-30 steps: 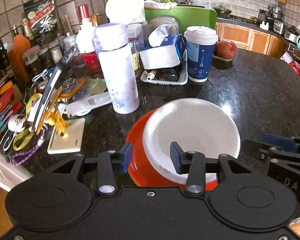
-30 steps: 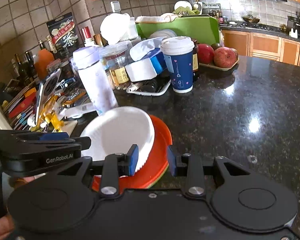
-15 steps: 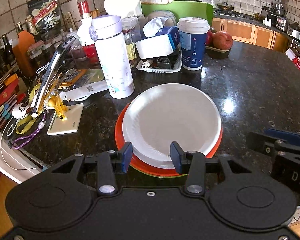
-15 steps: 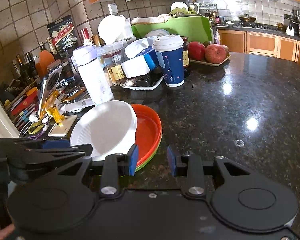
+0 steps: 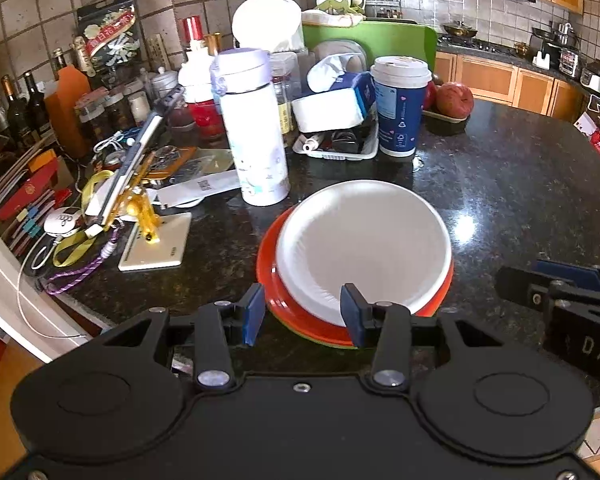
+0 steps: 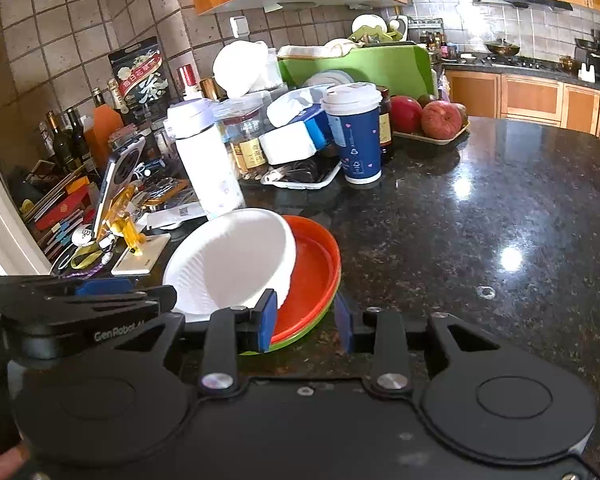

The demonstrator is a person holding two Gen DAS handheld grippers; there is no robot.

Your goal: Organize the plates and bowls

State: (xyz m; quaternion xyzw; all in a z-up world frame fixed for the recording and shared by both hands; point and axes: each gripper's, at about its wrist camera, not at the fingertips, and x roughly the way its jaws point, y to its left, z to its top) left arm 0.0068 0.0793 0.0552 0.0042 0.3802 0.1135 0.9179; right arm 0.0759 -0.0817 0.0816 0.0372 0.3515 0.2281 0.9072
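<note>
A white bowl (image 5: 364,240) rests on an orange plate (image 5: 272,280), which lies on a green plate (image 6: 300,338) on the black granite counter. The stack also shows in the right wrist view, with the bowl (image 6: 228,260) left of the orange plate (image 6: 312,272). My left gripper (image 5: 302,314) is open, its fingers straddling the near rim of the stack without gripping. My right gripper (image 6: 306,320) is open just in front of the stack's near edge. The right gripper shows at the right edge of the left wrist view (image 5: 560,296).
A white bottle (image 5: 256,128), a blue paper cup (image 5: 398,108), a tissue box in a tray (image 5: 336,108) and a phone on a yellow stand (image 5: 140,184) crowd the counter behind and left. Apples (image 6: 432,120) sit on a tray. The counter edge (image 5: 80,312) runs at the left.
The stack has been lowered from a tilted hold to lie flat on the counter. My left gripper's jaws have opened wider and drawn back a little.
</note>
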